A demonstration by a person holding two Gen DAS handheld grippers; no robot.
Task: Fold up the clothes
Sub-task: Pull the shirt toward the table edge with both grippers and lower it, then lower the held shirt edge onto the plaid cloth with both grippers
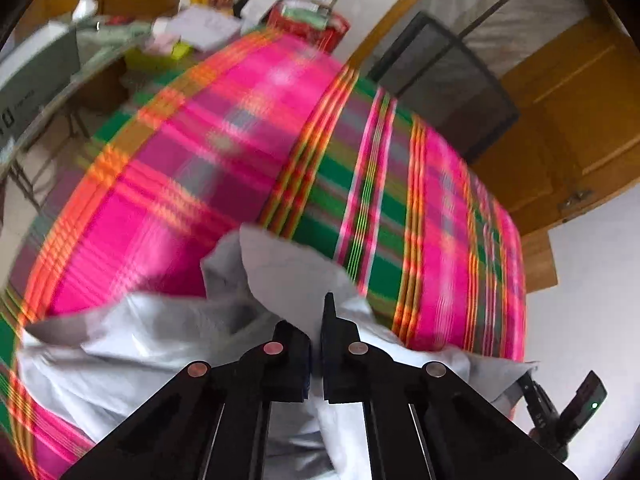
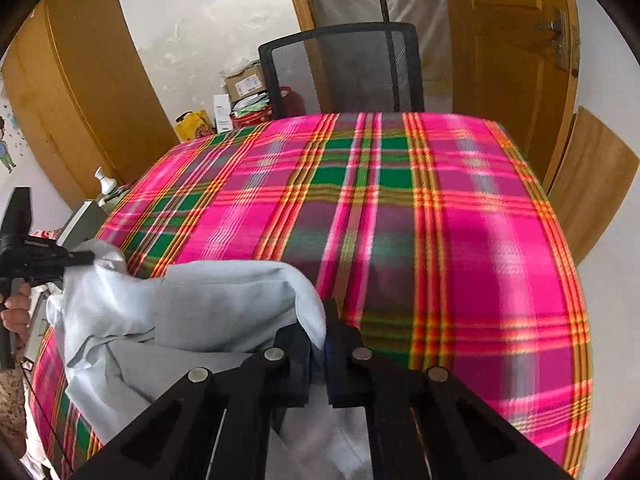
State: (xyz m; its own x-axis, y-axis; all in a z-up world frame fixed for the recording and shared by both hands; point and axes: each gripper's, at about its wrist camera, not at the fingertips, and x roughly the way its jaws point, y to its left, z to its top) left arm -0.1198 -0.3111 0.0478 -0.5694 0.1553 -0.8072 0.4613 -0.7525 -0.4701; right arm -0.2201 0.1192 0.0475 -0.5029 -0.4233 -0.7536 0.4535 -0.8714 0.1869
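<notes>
Right now we have a pale grey-blue garment (image 2: 192, 312) bunched up at the near edge of the table, lifted into loose folds between our two grippers. Its cloth rises in a rumpled peak in the left wrist view (image 1: 280, 272) and drapes down over the near side of the table.

Our left gripper (image 1: 316, 344) has its jaws drawn close together with a fold of the garment pinched between them; fabric shows both above the fingertips and below, running down between the fingers. Our right gripper (image 2: 320, 344) is likewise pressed nearly together on a rolled edge of the same garment, which curls over the left finger and disappears into the narrow gap.

In the right wrist view we see the left gripper (image 2: 80, 258) off to the far left, its tip touching the garment's raised corner, with a hand (image 2: 16, 312) wrapped round its handle. In the left wrist view the other gripper's body (image 1: 560, 408) shows at the lower right, beside the garment's edge.

Beneath it all lies a pink, green and orange plaid tablecloth (image 2: 400, 220). Beyond the far edge of the table stands a black mesh chair (image 2: 344, 68), with wooden doors (image 2: 504, 40) behind it and cardboard boxes (image 2: 244, 82) stacked by the wall.
</notes>
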